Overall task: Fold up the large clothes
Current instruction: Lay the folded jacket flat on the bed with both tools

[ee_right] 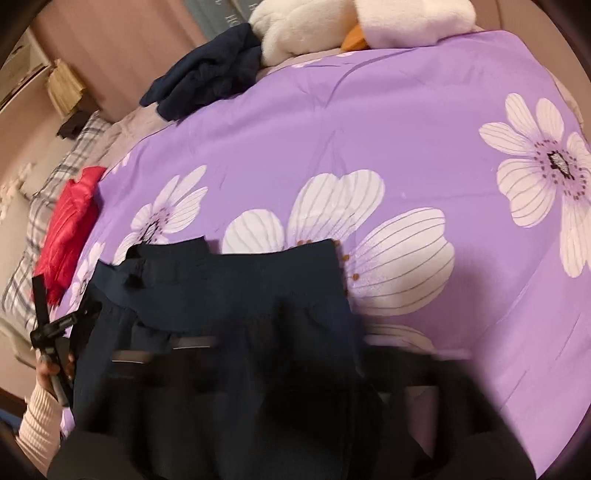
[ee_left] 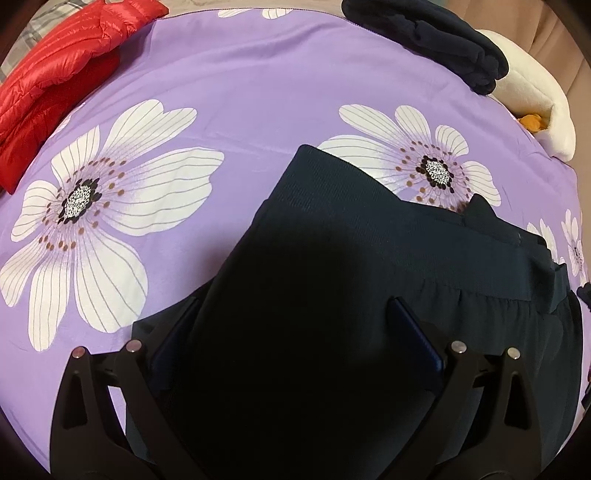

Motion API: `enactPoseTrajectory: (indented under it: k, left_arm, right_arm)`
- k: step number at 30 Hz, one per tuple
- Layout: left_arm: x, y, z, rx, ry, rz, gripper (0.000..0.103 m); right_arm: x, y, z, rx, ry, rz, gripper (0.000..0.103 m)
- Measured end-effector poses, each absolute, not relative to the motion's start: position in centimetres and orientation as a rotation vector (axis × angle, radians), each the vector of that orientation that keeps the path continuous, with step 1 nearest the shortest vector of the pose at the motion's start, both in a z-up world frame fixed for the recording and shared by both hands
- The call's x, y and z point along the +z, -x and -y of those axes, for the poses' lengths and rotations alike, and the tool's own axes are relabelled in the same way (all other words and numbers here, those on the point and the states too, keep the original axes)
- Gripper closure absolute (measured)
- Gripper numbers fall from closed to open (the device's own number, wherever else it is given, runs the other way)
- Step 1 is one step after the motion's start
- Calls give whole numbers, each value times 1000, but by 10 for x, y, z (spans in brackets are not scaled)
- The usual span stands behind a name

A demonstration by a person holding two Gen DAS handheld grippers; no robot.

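Observation:
A dark navy garment with a wide ribbed waistband (ee_left: 369, 236) lies on the purple flowered bedspread (ee_left: 240, 92). My left gripper (ee_left: 291, 332) has its jaws wide apart, and a thick fold of the garment fills the gap between them; whether the fingers (ee_left: 413, 332) press the cloth is hidden. In the right wrist view the same garment (ee_right: 229, 295) lies close below the camera, and my right gripper (ee_right: 288, 369) is a dark motion blur over it. The left hand and its gripper frame (ee_right: 55, 332) show at the left edge.
A red puffer jacket (ee_left: 48, 74) lies at the far left of the bed. A pile of dark navy clothes (ee_left: 428, 33) and a white plush toy (ee_left: 535, 103) sit at the far right edge. A plaid pillow (ee_right: 55, 192) lies beyond the red jacket.

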State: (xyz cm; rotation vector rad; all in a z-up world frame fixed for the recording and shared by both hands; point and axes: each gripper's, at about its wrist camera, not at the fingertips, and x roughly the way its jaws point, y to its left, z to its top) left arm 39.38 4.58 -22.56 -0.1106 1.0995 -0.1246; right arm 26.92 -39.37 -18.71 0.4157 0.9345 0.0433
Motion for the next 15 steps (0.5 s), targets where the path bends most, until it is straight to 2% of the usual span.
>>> enactPoseTrajectory:
  k: [6, 7, 8, 9, 15]
  left_arm:
    - [-226, -396, -43, -123, 99, -1100, 2]
    - [-226, -396, -43, -123, 96, -1100, 2]
    - [-226, -396, -42, -123, 94, -1100, 2]
    - [-226, -396, -42, -123, 93, -1099, 2]
    - [-224, -405, -33, -124, 82, -1082, 2]
  right_arm:
    - [-201, -294, 383, 56, -423, -976, 31]
    - [-204, -297, 379, 50, -394, -989, 39]
    - [-206, -299, 375, 51, -368, -994, 79]
    - [-206, -300, 372, 50, -340, -999, 100]
    - [-177, -276, 396, -61, -311, -841, 102]
